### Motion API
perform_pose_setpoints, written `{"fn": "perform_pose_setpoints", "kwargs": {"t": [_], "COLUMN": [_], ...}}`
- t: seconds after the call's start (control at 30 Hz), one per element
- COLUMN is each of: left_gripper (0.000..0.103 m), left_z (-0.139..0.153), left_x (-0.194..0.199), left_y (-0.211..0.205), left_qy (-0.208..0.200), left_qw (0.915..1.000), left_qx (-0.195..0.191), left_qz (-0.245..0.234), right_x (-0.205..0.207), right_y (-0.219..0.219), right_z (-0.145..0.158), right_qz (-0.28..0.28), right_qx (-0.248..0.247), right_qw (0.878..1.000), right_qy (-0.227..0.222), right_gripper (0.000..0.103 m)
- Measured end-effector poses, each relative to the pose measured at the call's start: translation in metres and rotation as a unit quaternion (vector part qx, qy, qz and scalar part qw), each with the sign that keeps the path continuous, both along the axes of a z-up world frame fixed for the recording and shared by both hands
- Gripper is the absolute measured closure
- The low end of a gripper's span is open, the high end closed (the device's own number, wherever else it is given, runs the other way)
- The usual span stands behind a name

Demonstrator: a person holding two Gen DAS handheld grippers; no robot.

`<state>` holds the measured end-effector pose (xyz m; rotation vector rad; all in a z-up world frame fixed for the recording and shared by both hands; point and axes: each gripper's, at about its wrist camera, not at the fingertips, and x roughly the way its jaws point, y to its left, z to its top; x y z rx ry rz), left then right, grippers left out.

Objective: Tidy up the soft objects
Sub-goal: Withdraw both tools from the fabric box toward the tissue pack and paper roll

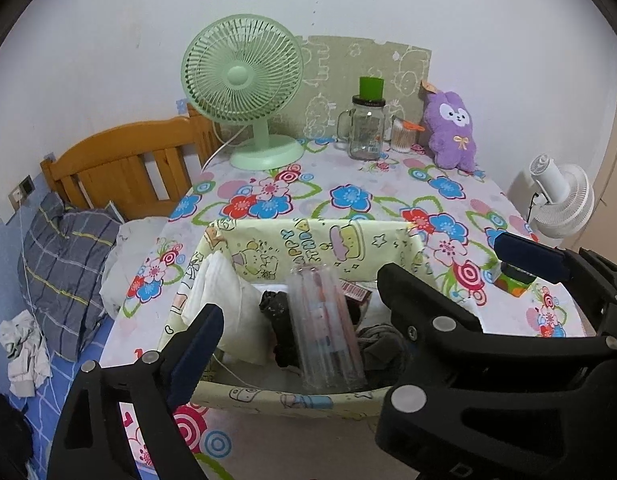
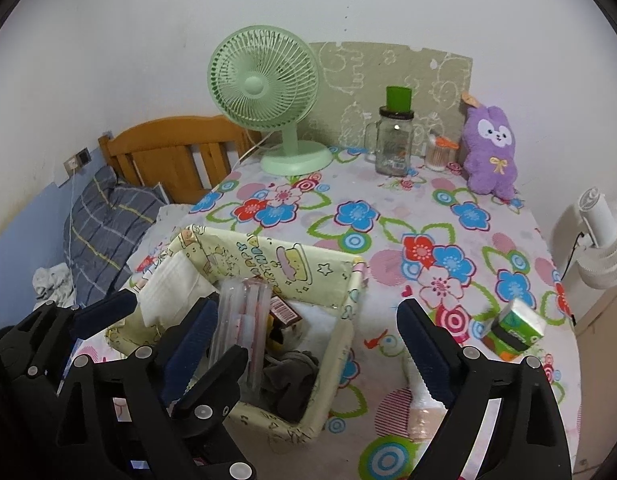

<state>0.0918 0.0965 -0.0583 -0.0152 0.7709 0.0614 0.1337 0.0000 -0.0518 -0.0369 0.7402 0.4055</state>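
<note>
A yellow cartoon-print fabric basket (image 1: 308, 236) (image 2: 268, 256) stands on the floral tablecloth. In it lie a folded white cloth (image 1: 224, 292) (image 2: 172, 284), a crumpled black cloth (image 1: 276, 308) and a grey cloth (image 1: 380, 344) (image 2: 288, 372). A clear plastic tube (image 1: 324, 328) (image 2: 244, 320) leans among them. My left gripper (image 1: 304, 312) hovers open over the basket's near side, pads touching nothing. My right gripper (image 2: 306, 308) hangs open above the basket's right wall, also holding nothing. A purple plush toy (image 1: 452, 128) (image 2: 492, 148) sits at the table's far right.
A green desk fan (image 1: 244, 88), a glass jar mug (image 1: 364, 128) and a cotton-swab pot (image 2: 436, 156) line the back. A green tissue pack (image 2: 516, 332) and a white packet (image 2: 420, 396) lie to the right. Left is a bed with a plaid pillow (image 1: 68, 264).
</note>
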Motion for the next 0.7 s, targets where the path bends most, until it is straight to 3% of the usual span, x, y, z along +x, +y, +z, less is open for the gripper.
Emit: {"fn": "perform_pose_setpoints", "kwargs": {"t": [0.13,0.7], "left_gripper": [0.007,0.000], "left_z": [0.007,0.034], "left_x": [-0.007,-0.026], "left_y": [-0.007,-0.052], "left_qy": [-0.013,-0.039], "left_qw": [0.9999,0.9986], "left_qx": [0.008,0.020], "left_qz": [-0.002,-0.030], "right_x": [-0.005,-0.033], "right_y": [-0.010,-0.061], "right_z": [0.006,0.034], "right_qz": [-0.011,-0.036], "right_qx": [0.002,0.012], "right_qw": [1.000,0.998], "right_qy": [-0.011,-0.057], "right_gripper": [0.003,0.000]}}
